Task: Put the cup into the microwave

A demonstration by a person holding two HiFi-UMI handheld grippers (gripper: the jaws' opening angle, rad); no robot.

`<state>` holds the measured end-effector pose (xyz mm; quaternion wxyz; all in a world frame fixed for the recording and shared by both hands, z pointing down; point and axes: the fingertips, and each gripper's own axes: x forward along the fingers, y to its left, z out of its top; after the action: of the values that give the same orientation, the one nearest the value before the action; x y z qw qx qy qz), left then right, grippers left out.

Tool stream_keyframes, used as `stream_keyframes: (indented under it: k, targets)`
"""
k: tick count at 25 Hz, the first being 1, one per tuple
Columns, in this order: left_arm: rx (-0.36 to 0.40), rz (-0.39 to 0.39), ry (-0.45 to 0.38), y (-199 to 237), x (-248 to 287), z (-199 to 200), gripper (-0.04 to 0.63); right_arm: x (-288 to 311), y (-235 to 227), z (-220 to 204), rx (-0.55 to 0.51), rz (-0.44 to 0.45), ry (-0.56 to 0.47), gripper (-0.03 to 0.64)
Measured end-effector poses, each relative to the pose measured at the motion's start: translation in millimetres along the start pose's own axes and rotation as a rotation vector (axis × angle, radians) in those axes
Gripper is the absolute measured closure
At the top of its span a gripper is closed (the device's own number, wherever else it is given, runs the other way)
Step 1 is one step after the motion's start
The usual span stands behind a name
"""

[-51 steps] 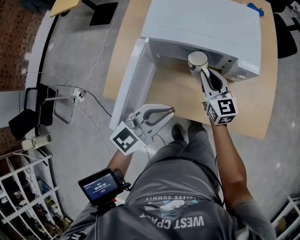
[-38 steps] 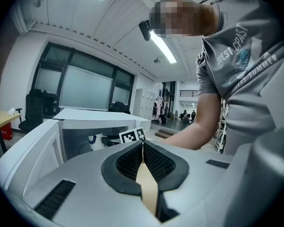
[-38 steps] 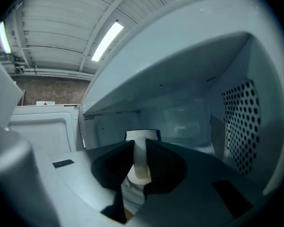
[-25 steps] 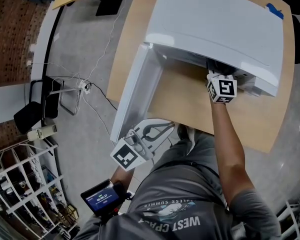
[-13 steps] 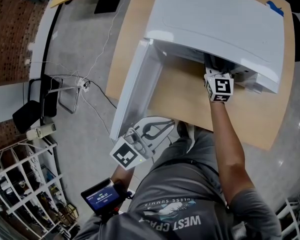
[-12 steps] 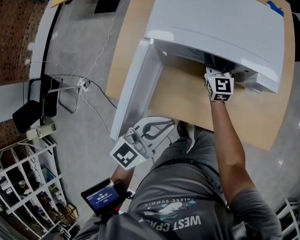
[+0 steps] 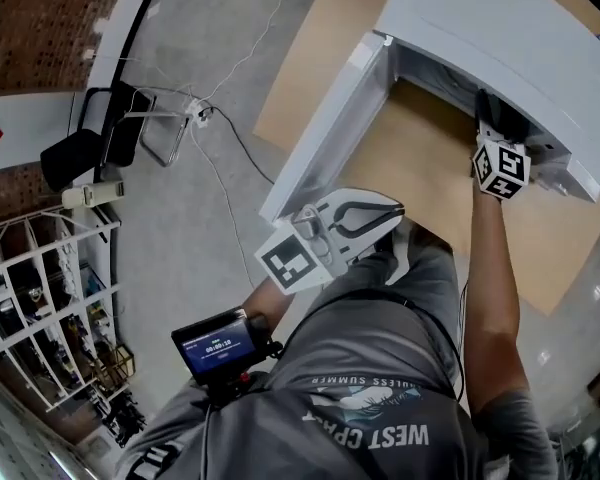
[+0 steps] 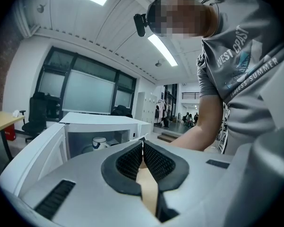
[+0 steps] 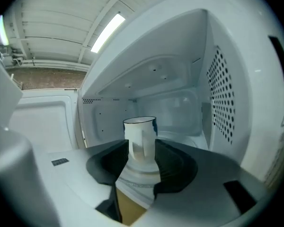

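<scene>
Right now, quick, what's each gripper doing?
Left gripper: closed, empty.
Right gripper: open, jaws have just been opening; the cup stands between them inside the microwave.

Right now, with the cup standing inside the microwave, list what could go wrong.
1. The fingers of the right gripper have just been opening, and the handle of the cup stands between them; a skewed pull-back could catch it and tip the cup.
2. The door is wide open while that gripper is inside the microwave; shutting it early would likely hit the arm.
</scene>
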<state>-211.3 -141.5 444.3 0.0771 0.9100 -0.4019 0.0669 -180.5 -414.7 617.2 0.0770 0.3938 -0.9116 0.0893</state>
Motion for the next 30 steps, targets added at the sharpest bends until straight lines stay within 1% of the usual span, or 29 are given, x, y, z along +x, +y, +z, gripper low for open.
stream_keyframes:
  k: [1,2,4,6,9,12,15,19,22,23,24,27,30]
  targets:
    - [-0.024,0.008,0.002,0.3,-2.7,2.1,0.572,-5.0,1.8,3.3,-0.004,-0.005,0.007,0.454]
    - [-0.028,0.010,-0.005,0.4,-5.4,6.5,0.572,-10.8,5.2,7.1,-0.006,-0.008,0.012,0.454]
    - [-0.018,0.008,-0.026,-1.3,-11.5,15.9,0.572,-25.1,16.4,13.5,-0.002,-0.007,0.016,0.453]
    - [-0.014,0.002,-0.034,-6.0,-19.6,21.7,0.572,-43.7,35.1,14.9,0.000,0.016,0.029,0.453]
    - [0.000,-0.011,-0.047,-14.4,-27.2,36.0,0.572,-75.8,69.3,20.3,0.002,0.113,0.072,0.453]
    - [0.021,-0.022,-0.090,-20.6,-28.2,59.4,0.572,-112.1,92.2,47.9,0.009,0.205,0.076,0.453]
    - [0.052,-0.042,-0.118,-30.7,-32.4,75.5,0.571,-154.8,112.6,80.5,-0.008,0.257,0.054,0.453]
    - [0.073,-0.070,-0.140,-52.6,-36.7,80.3,0.572,-214.5,141.1,108.5,-0.033,0.316,0.030,0.454]
    - [0.100,-0.113,-0.169,-63.4,-36.4,91.9,0.572,-249.7,152.2,137.1,-0.076,0.312,0.010,0.459]
    - [0.108,-0.126,-0.175,-66.5,-36.4,92.8,0.572,-259.6,155.3,142.2,-0.091,0.307,0.005,0.484]
    - [0.114,-0.137,-0.178,-70.9,-36.2,90.5,0.572,-269.7,157.7,143.4,-0.103,0.303,-0.002,0.495]
    - [0.138,-0.173,-0.182,-96.2,-31.0,79.3,0.572,-309.2,158.1,141.1,-0.132,0.276,-0.025,0.500]
    - [0.151,-0.208,-0.192,-119.1,-28.6,87.2,0.572,-347.5,157.4,161.1,-0.151,0.241,-0.054,0.500]
